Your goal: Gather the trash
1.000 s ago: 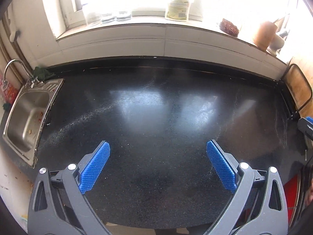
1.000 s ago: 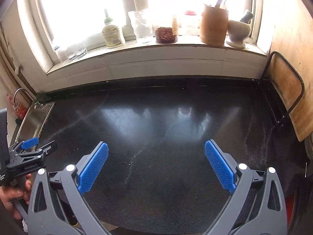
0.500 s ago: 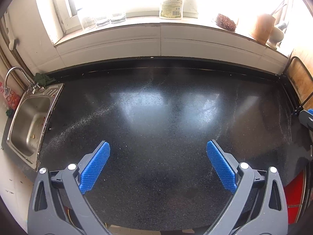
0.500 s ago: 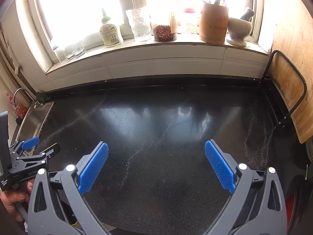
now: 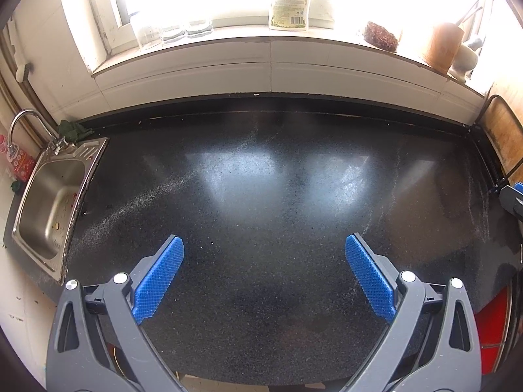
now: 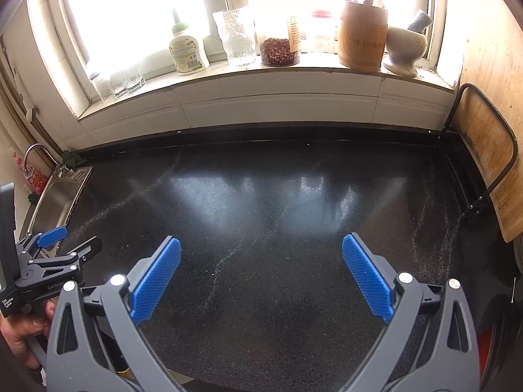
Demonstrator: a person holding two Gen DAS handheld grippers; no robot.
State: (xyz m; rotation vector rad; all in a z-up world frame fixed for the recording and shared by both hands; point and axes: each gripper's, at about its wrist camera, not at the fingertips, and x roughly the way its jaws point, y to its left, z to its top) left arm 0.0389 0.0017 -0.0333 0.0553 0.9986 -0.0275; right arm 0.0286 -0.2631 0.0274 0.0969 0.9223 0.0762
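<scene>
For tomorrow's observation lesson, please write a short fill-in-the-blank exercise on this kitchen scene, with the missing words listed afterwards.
1. Both the left tool and the right tool have their jaws ____.
2. The steel sink is set into the ____ end of the black countertop.
3. The wooden utensil holder stands on the ____.
4. Beside that holder sits a white ____ with its pestle.

Missing words: open; left; windowsill; mortar
</scene>
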